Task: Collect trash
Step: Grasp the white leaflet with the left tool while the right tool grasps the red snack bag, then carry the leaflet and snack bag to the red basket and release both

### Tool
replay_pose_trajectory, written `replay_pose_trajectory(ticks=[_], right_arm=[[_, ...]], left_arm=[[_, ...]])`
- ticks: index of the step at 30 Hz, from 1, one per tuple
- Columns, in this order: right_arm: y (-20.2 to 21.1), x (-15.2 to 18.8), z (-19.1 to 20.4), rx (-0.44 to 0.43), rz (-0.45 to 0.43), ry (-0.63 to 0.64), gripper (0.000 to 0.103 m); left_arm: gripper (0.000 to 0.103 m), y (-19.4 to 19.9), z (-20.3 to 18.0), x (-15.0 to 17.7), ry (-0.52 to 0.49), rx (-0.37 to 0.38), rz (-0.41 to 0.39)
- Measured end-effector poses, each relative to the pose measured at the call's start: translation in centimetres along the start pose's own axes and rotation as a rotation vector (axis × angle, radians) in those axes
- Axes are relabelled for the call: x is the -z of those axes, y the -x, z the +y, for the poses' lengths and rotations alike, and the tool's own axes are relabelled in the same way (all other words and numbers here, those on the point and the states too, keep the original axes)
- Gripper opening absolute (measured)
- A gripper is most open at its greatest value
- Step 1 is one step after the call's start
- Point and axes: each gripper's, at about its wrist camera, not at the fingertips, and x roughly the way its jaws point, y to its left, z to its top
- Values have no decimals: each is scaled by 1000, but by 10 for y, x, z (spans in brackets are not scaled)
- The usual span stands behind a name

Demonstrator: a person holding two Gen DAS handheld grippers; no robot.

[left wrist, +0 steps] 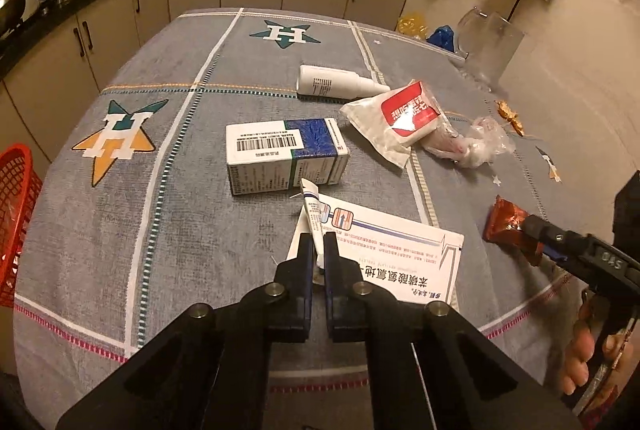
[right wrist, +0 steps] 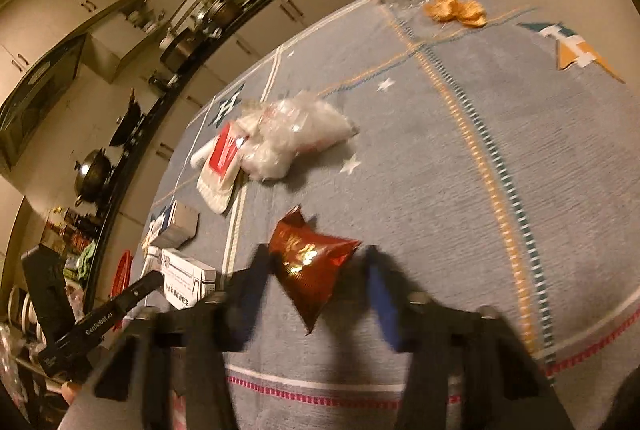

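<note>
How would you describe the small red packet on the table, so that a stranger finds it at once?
On the grey tablecloth with star patterns, look near its front edge, between the fingers of the right gripper. The red foil packet lies there. It alone is shiny dark red with gold print; its neighbours are white or clear.

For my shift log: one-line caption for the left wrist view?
Left claw shut on a small white tube above a flat medicine box on the grey tablecloth.
</note>
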Motion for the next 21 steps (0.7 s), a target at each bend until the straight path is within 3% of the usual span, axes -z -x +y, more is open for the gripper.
replay_pose_trajectory(ticks=[4,7,21], right_arm=[[3,4,9,-2,-21,47,32],[10,9,17,-16,-45,68,28],[14,28,74,-107,-46,147,28]], left_arm=[[4,9,1,4,-12,-5,-22],[4,16,2,6,-18,-6,-34],[4,52,17,13,-25,-26,-105]])
